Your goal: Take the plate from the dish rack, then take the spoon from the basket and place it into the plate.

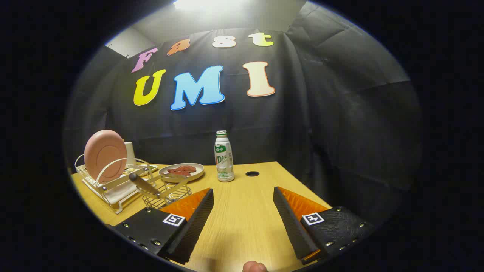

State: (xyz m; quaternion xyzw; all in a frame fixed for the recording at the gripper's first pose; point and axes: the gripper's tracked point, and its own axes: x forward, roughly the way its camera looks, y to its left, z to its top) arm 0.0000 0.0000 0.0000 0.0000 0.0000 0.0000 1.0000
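Note:
A pink plate (105, 154) stands upright on edge in the white wire dish rack (113, 183), far to the left beyond my fingers. Just right of the rack sits a small wire basket (166, 192) with a spoon (143, 184) leaning out of it, handle pointing up and left. The basket is right beyond my left finger. My gripper (243, 196) is open, its fingers wide apart over bare wooden table (242, 223), with nothing between them.
A shallow beige dish (182, 172) holding reddish pieces lies behind the basket. A white bottle with a green cap (224, 156) stands ahead of the fingers, slightly left. A round cable hole (252, 173) is in the tabletop near the far edge. The table's right edge slants away past my right finger.

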